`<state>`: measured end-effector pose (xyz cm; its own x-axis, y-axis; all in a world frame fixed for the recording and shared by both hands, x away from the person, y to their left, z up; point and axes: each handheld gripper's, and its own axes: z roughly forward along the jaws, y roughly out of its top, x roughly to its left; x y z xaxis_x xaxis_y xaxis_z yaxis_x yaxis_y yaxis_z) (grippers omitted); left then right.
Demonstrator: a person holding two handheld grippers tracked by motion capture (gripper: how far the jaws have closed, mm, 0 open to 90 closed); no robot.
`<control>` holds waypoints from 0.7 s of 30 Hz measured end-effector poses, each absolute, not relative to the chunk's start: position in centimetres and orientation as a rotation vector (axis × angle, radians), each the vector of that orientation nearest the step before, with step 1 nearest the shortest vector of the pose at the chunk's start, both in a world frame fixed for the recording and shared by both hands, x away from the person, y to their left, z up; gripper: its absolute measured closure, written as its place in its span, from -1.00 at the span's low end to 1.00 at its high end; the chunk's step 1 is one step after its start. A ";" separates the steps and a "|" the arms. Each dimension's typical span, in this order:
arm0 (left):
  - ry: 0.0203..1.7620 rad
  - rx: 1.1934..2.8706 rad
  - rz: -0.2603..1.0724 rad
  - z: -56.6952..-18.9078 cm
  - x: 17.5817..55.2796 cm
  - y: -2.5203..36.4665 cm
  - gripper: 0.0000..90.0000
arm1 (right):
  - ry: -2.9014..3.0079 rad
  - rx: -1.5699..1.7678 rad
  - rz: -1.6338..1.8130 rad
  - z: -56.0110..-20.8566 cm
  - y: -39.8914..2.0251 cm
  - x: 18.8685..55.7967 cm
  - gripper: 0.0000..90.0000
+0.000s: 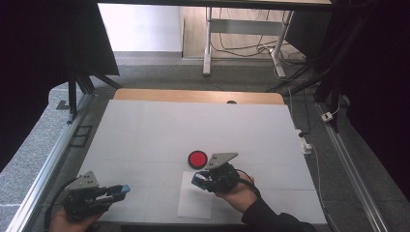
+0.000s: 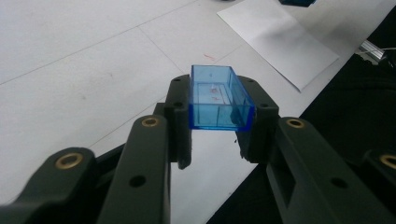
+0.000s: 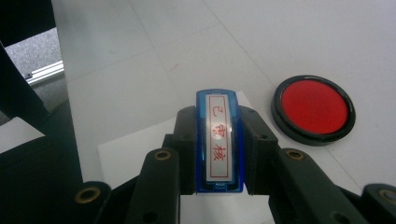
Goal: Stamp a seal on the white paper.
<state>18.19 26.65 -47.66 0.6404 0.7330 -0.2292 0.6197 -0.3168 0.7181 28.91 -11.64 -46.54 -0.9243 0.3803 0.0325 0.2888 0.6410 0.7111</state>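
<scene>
Stamp body (image 3: 219, 140), blue with a red-lettered label strip on top, clamped between the right gripper (image 1: 205, 180) jaws, label face up toward the camera; held above the white paper sheet (image 1: 194, 203) lying at about 6 o'clock on the white table (image 1: 145, 130). Red ink pad (image 1: 197, 158) open, lying flat just beyond the sheet, at roughly 1 o'clock from the stamp in the right gripper view; placement reads as deliberate, ink within a short reach of the stamping spot. Stamp cap (image 2: 219, 98), clear blue and hollow, pinched crosswise between the left gripper (image 1: 118, 191) jaws, open side up. Left gripper parked at 7 o'clock near the table's front edge, well apart from sheet and pad, likely to keep the cap out of the working zone while the stamp is used. Stamp face hidden underneath, so inked or not cannot be told. Judged step: inking or pressing onto the sheet.
</scene>
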 end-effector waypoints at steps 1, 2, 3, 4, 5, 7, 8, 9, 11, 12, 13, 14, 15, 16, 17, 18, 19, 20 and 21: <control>1.054 2.038 0.175 -47.7 18.2 26.6 0.51 | 2.742 0.556 1.147 -46.7 -11.6 28.9 0.59; 1.054 2.038 0.175 -47.7 18.2 26.6 0.51 | 2.746 0.552 1.137 -46.8 -11.5 29.0 0.59; 1.054 2.038 0.175 -47.7 18.2 26.7 0.51 | 2.749 0.547 1.130 -46.9 -11.4 29.0 0.59; 1.054 2.037 0.175 -47.7 18.2 26.7 0.51 | 2.753 0.548 1.124 -47.0 -11.4 29.0 0.59; 1.054 2.037 0.175 -47.7 18.2 26.7 0.51 | 2.754 0.547 1.120 -47.1 -11.3 29.0 0.59; 1.053 2.038 0.176 -47.7 18.2 26.6 0.51 | 2.758 0.538 1.113 -47.3 -11.3 29.0 0.59; 1.053 2.039 0.177 -47.7 18.2 26.6 0.51 | 2.761 0.534 1.108 -47.4 -11.2 29.0 0.59; 1.053 2.038 0.176 -47.7 18.2 26.6 0.51 | 2.764 0.537 1.104 -47.4 -11.2 29.0 0.59; 1.053 2.038 0.176 -47.7 18.2 26.7 0.51 | 2.771 0.531 1.091 -47.7 -11.0 29.0 0.59; 1.053 2.038 0.176 -47.7 18.2 26.7 0.51 | 2.775 0.530 1.084 -47.8 -10.9 29.0 0.59; 1.053 2.038 0.176 -47.7 18.2 26.6 0.51 | 2.778 0.522 1.077 -47.9 -10.8 29.0 0.59; 1.053 2.038 0.176 -47.7 18.2 26.6 0.51 | 2.783 0.519 1.070 -48.0 -10.7 29.0 0.59; 1.052 2.039 0.177 -47.7 18.2 26.6 0.51 | 2.785 0.518 1.066 -48.1 -10.6 28.9 0.59; 1.052 2.039 0.176 -47.7 18.2 26.7 0.51 | 2.790 0.517 1.050 -48.2 -10.6 28.9 0.59; 1.053 2.038 0.176 -47.7 18.2 26.7 0.51 | 2.790 0.514 1.045 -48.3 -10.5 28.9 0.59; 1.052 2.038 0.176 -47.7 18.2 26.7 0.51 | 2.793 0.513 1.040 -48.4 -10.4 28.9 0.59; 1.052 2.038 0.177 -47.7 18.2 26.6 0.51 | 2.794 0.512 1.034 -48.5 -10.4 28.9 0.59; 1.051 2.039 0.177 -47.7 18.2 26.6 0.51 | 2.795 0.510 1.033 -48.6 -10.4 28.9 0.59; 1.052 2.039 0.176 -47.7 18.2 26.7 0.51 | 2.793 0.506 1.032 -48.7 -10.3 28.9 0.59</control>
<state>18.17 26.65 -47.65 0.6420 0.7322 -0.2272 0.6180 -0.3188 0.7187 28.94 -10.32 -48.70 -0.9367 0.3500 0.0026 0.2676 0.7114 0.6498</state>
